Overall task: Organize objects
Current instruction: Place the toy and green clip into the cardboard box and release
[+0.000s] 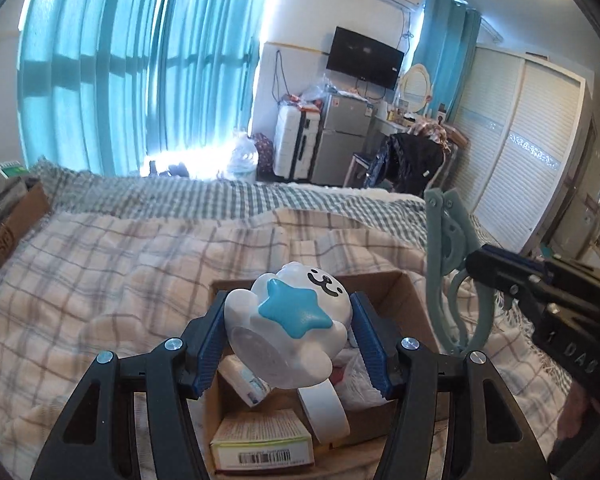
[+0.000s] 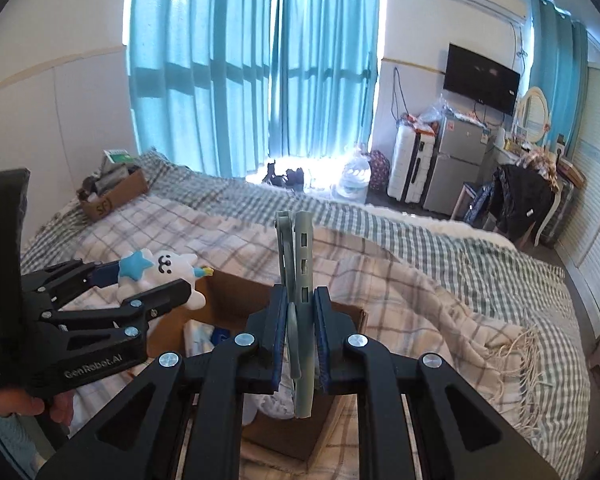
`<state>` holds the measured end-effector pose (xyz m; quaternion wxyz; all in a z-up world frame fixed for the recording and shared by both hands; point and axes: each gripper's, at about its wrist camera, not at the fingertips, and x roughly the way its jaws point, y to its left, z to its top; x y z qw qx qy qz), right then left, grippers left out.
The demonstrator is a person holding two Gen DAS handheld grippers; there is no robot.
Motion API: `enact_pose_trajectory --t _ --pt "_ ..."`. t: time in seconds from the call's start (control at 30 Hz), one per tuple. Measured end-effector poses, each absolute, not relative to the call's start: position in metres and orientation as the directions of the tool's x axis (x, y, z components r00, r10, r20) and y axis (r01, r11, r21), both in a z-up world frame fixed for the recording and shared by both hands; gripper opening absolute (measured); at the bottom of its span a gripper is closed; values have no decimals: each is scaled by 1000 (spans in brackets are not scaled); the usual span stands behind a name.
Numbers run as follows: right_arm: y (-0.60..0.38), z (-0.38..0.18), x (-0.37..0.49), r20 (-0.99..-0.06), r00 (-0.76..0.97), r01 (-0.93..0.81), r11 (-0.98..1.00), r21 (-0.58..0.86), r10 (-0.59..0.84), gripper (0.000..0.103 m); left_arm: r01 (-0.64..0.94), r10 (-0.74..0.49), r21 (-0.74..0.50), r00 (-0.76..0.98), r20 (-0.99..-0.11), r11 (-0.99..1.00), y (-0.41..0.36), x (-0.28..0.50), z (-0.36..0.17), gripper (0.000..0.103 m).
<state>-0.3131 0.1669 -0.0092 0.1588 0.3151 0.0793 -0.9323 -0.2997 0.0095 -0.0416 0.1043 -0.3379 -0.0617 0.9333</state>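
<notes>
Over bed [image 1: 100, 248] and box [image 1: 396, 296]: left claw [image 1: 290, 332] clamping rigid, slick, light toy [image 1: 296, 320] mid-body; right claw [image 2: 302, 332] pinching stiff green clip [image 2: 300, 280].

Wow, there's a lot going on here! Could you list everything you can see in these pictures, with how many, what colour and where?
Cloud toy: one, white with a blue star, held over the near box.
Hand grip tool: one, grey-green, held upright over the near box.
Near cardboard box: one, brown, on the bed, holding packets and a white tape roll.
Far cardboard box: one, brown, at the bed's far corner.
Plaid blanket: one, cream and grey, covering the bed.
Curtains: teal, at the window.
Television: one, black, on the wall.
Fridge: one, grey, beside a white suitcase.
Left gripper: black, blue pads, clamping the toy.
Right gripper: black, blue pads, clamping the tool.
</notes>
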Motion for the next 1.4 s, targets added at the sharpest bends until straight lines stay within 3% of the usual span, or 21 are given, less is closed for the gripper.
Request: enact_pose_trajectory --t 0.23,0.43,0.67,0.9,1.1,1.2,1.4 --pt "171 -66 -343 -690 -702 310 -948 -72 -177 13 -182 261 -187 -663 -702 -965 23 -317 -97 61" --pt "180 -77 -347 -698 -689 319 -946 -49 -196 13 -187 237 -149 -664 -710 -971 34 -314 -101 62" --pt "181 -47 -327 -652 -728 308 -951 -36 -211 16 -150 213 -151 -710 -672 -977 26 -302 -68 80" --pt "186 6 -282 -579 -787 295 -954 -51 -212 30 -154 186 -105 -768 -613 -982 19 -270 -15 81" --pt "188 53 -235 -496 -844 275 -958 -80 -201 55 -161 174 -73 -821 -544 -984 14 -233 30 82" --pt "190 72 -212 -454 -870 259 -962 -87 -193 64 -150 161 -63 -854 -495 -987 13 -212 49 103" --pt "196 94 -174 -393 -904 220 -971 -94 -167 81 -142 144 -36 -893 -426 -989 8 -179 72 103"
